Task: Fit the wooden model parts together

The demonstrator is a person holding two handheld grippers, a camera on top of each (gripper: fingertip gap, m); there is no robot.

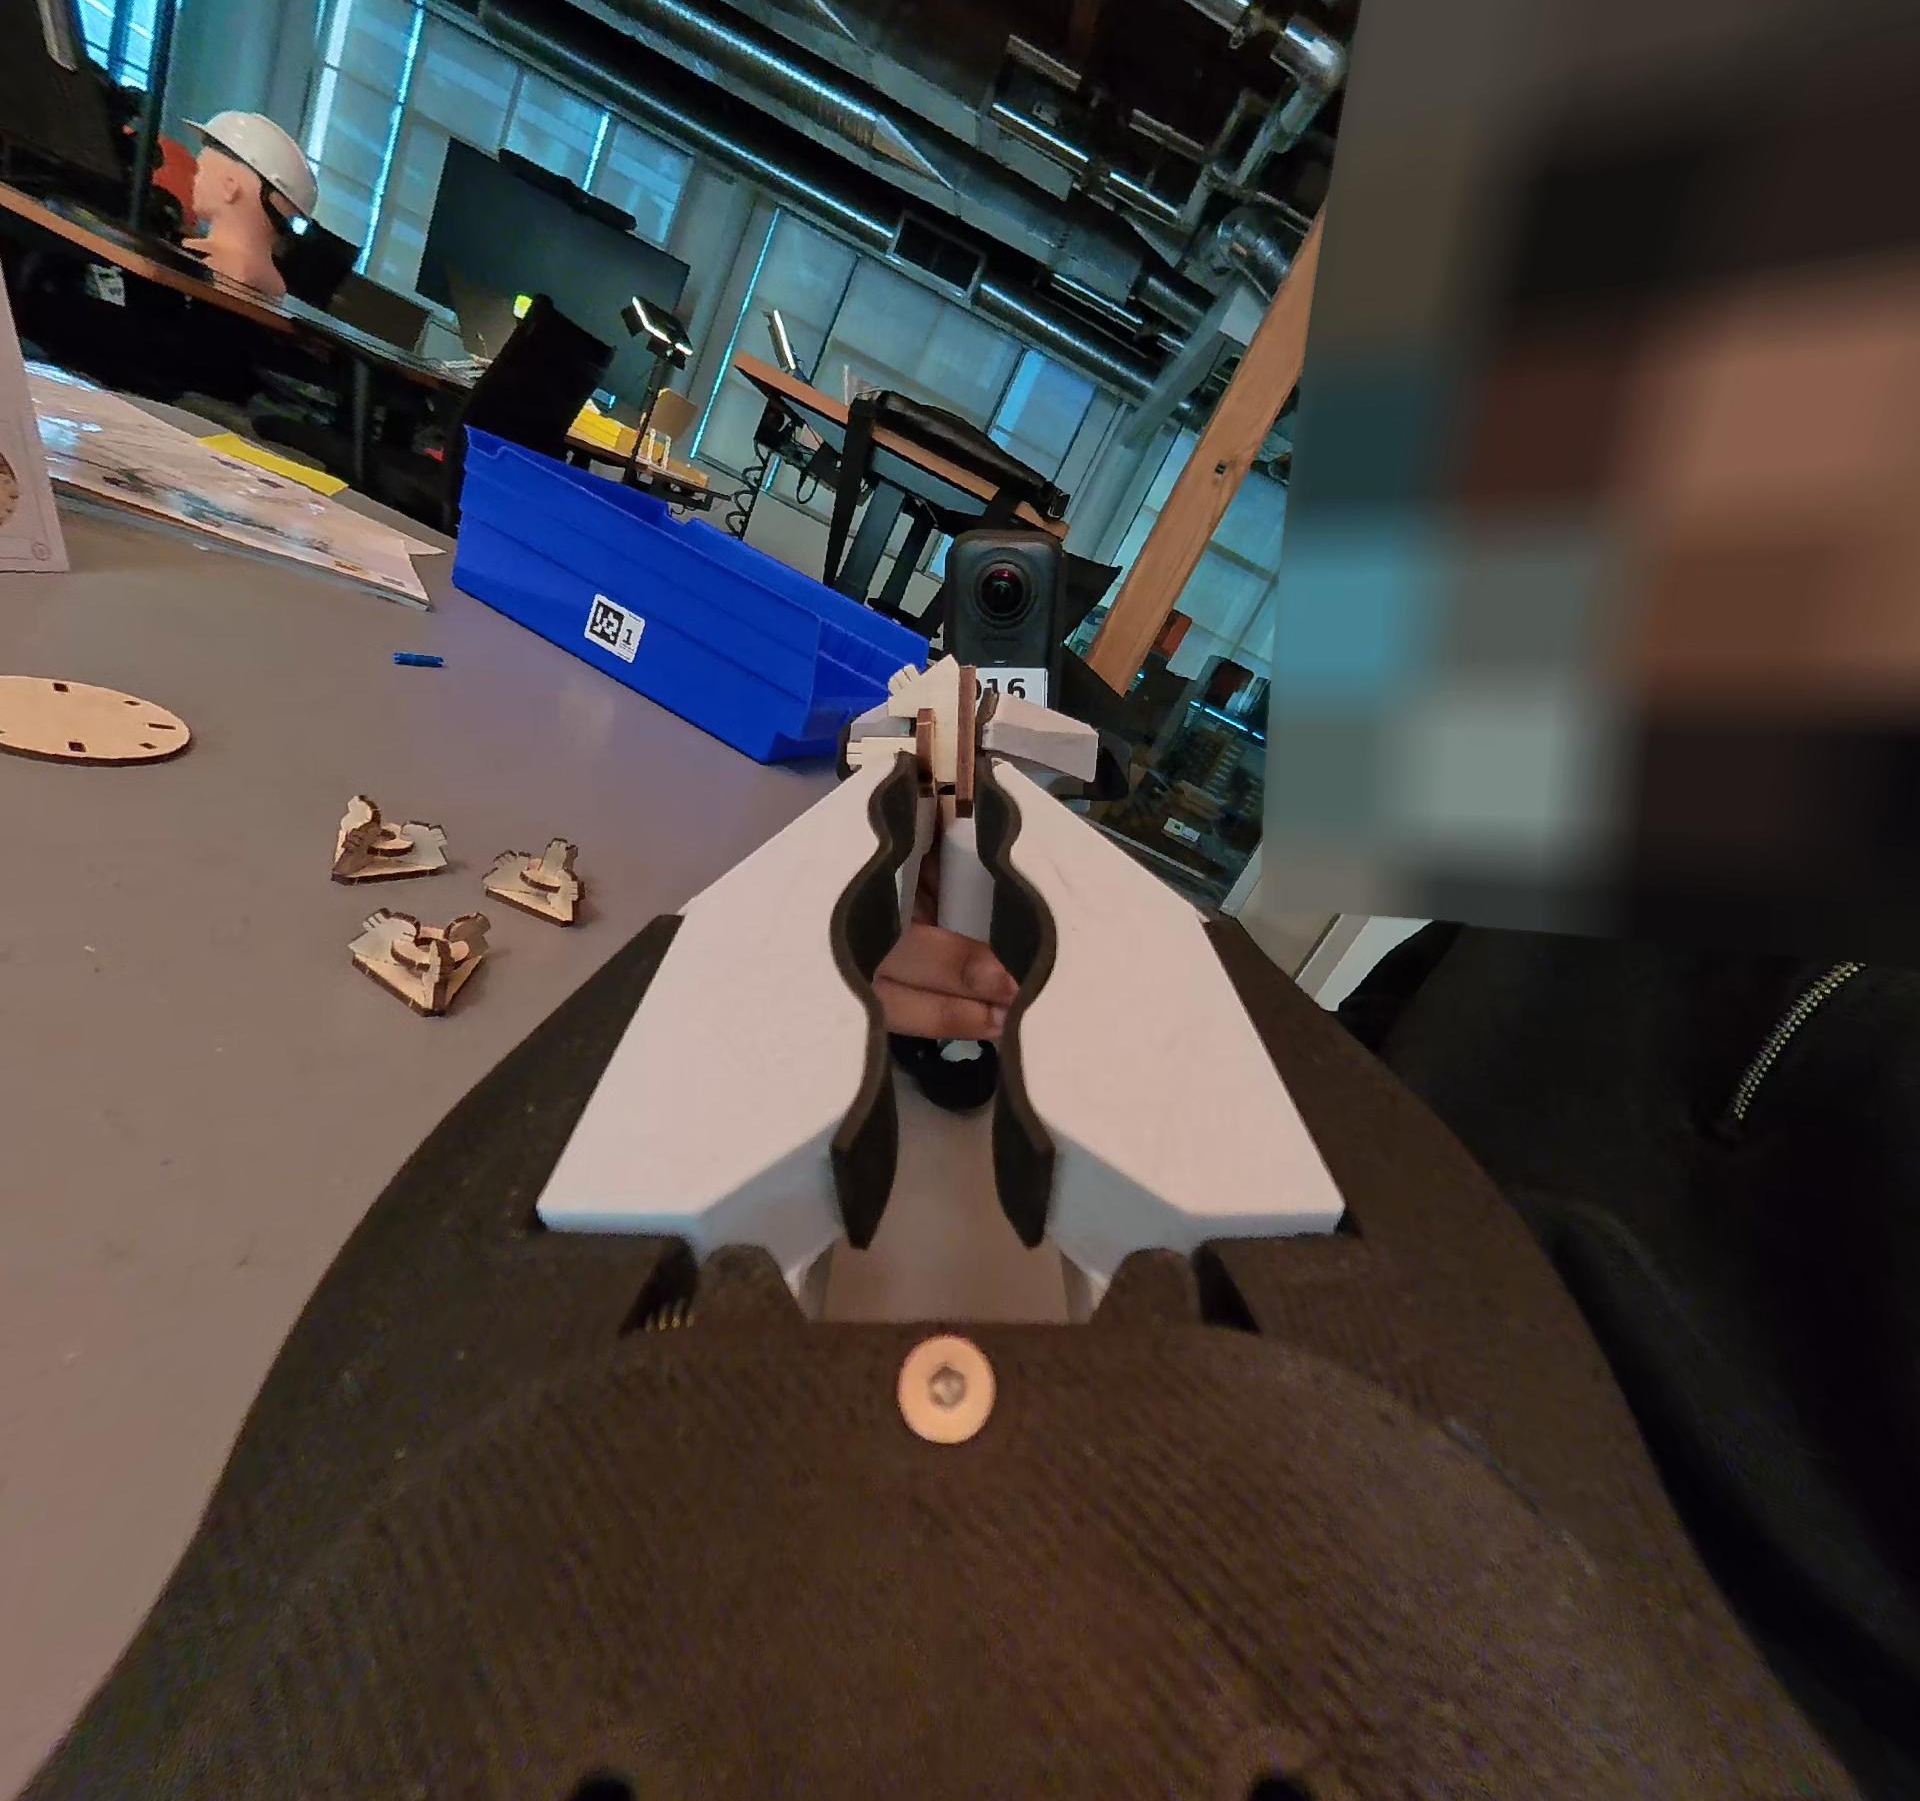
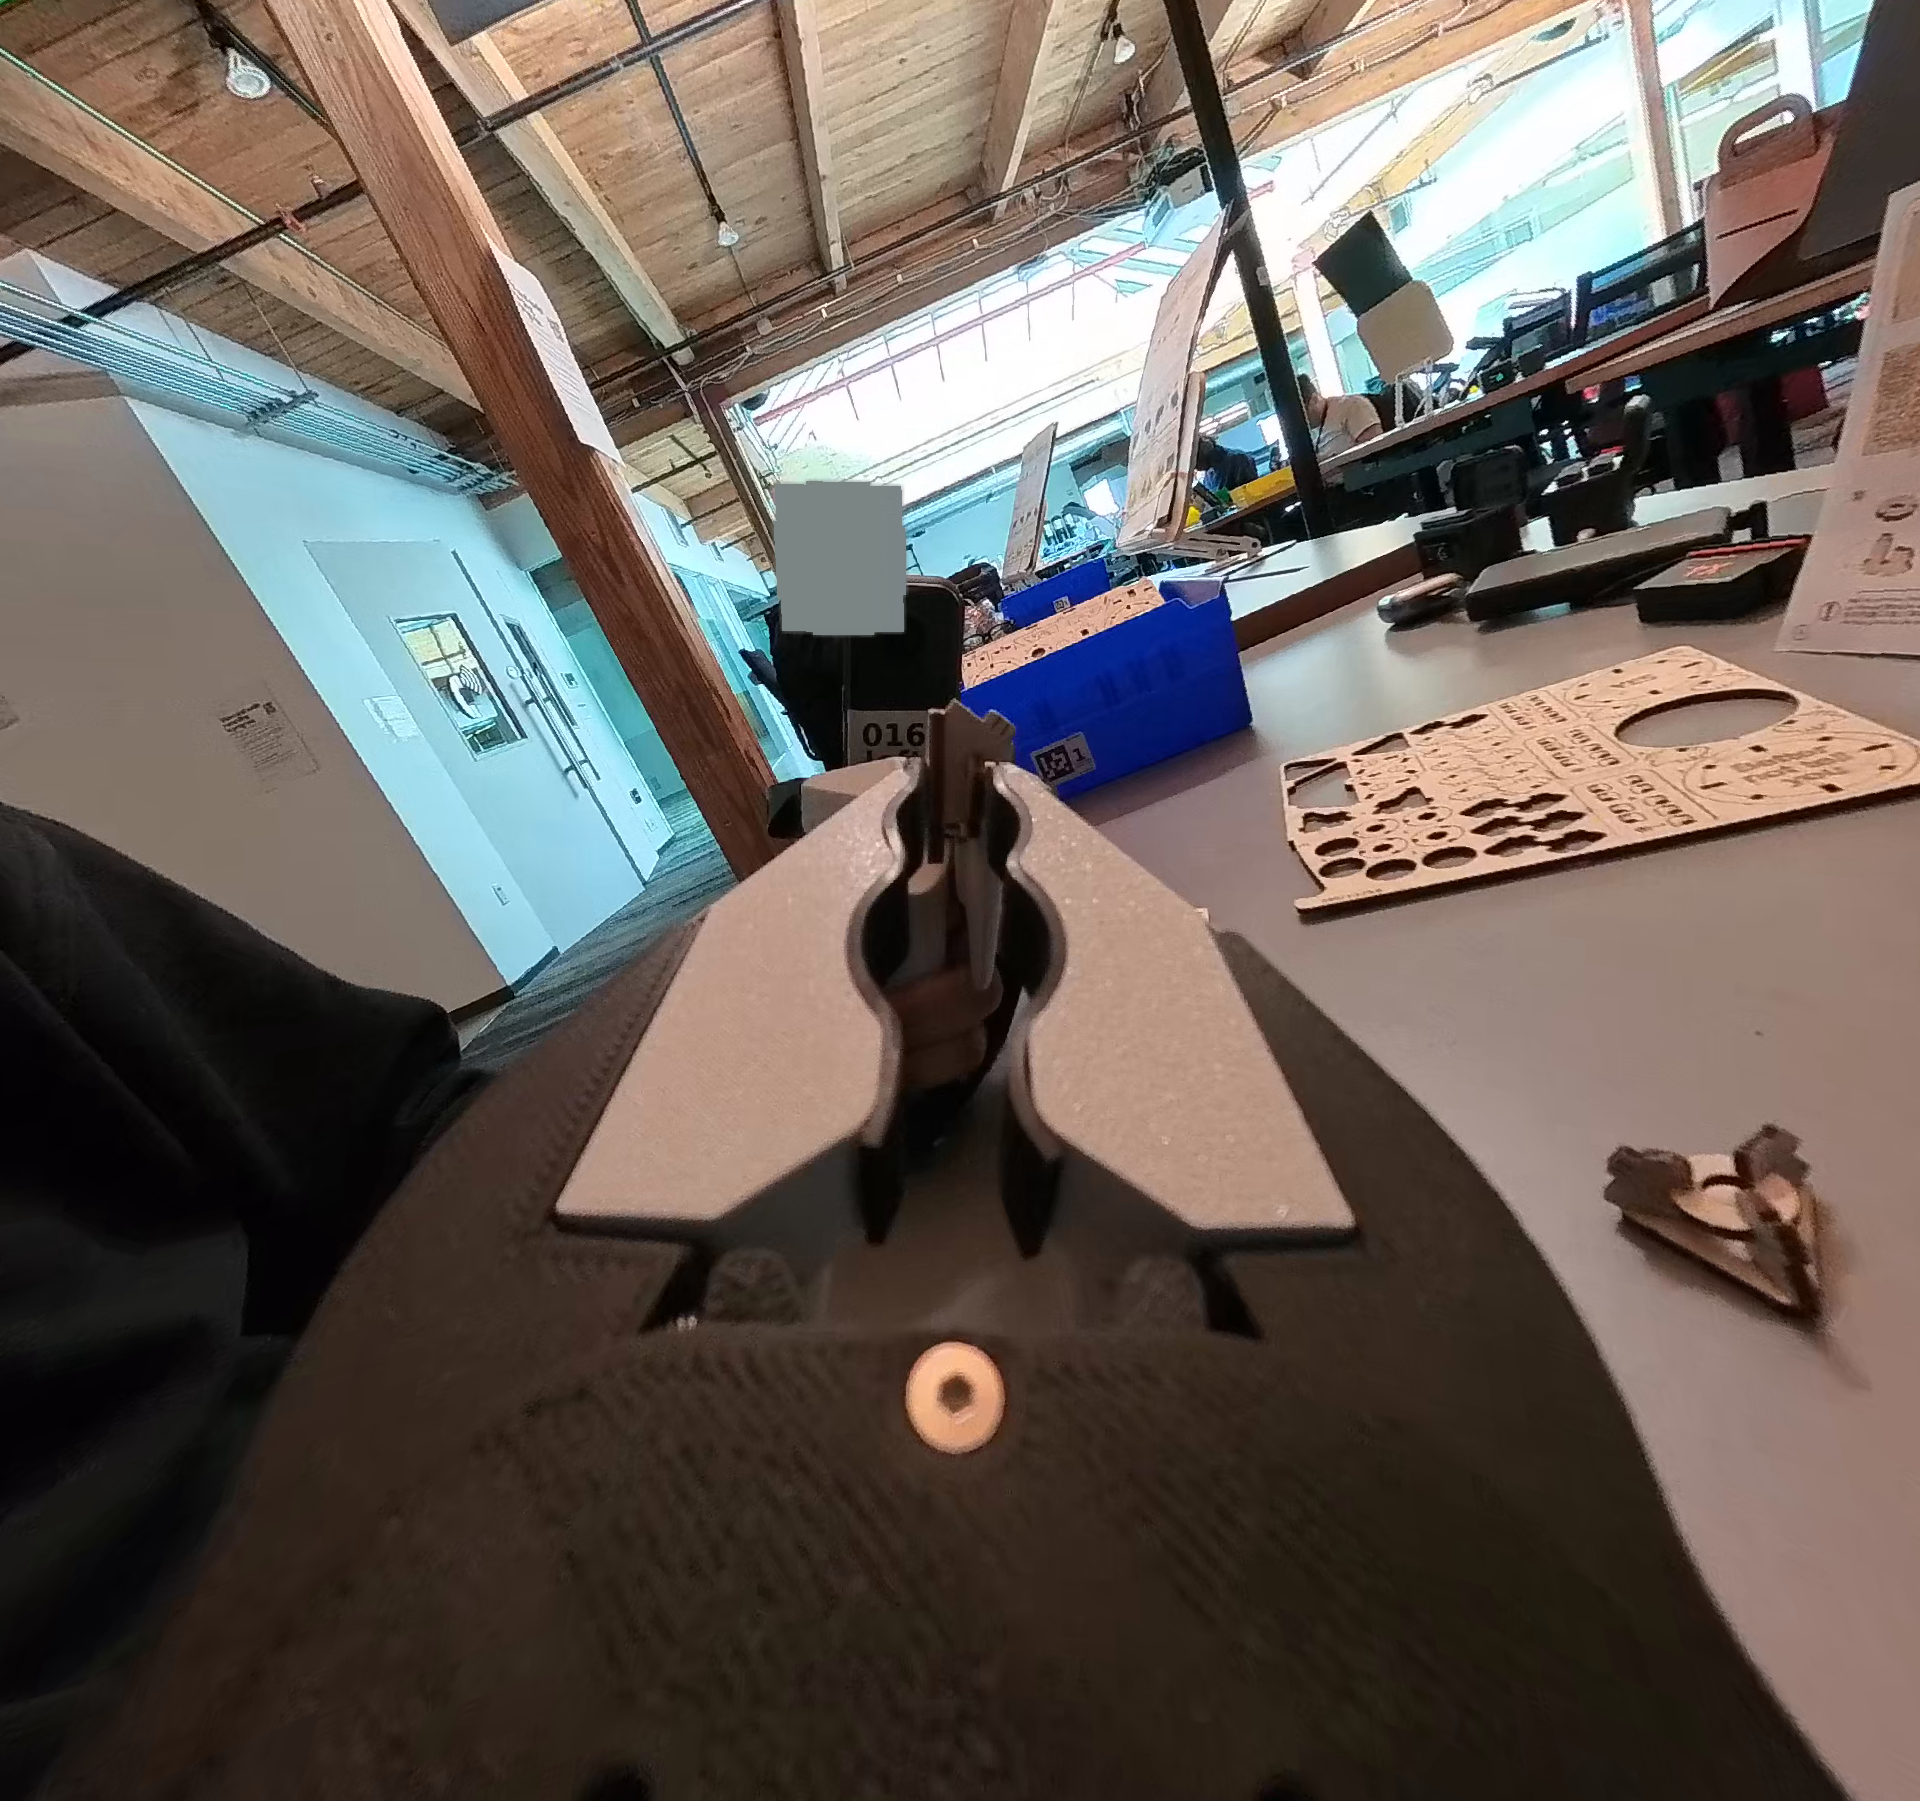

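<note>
My two grippers face each other above the grey table (image 1: 260, 1076) and meet on one small wooden assembly (image 1: 935, 728) of flat laser-cut pieces with toothed ends. My left gripper (image 1: 940, 780) is shut on its near edge. The right gripper's white fingertips (image 1: 1044, 738) clamp the same assembly from the far side, below that gripper's black camera (image 1: 1003, 598). In the right wrist view my right gripper (image 2: 956, 801) is shut on the wooden assembly (image 2: 966, 749), which sticks up out of its tips. A hand shows behind both pairs of fingers.
Three similar small wooden assemblies (image 1: 421, 956) and a round wooden disc (image 1: 88, 733) lie left on the table, near a blue bin (image 1: 665, 588) and papers (image 1: 208, 494). A punched-out wooden sheet (image 2: 1600, 775), another small assembly (image 2: 1725, 1221), a blue bin (image 2: 1122, 691) and black devices (image 2: 1621, 567) lie right. My left and right fingertips are right by each other.
</note>
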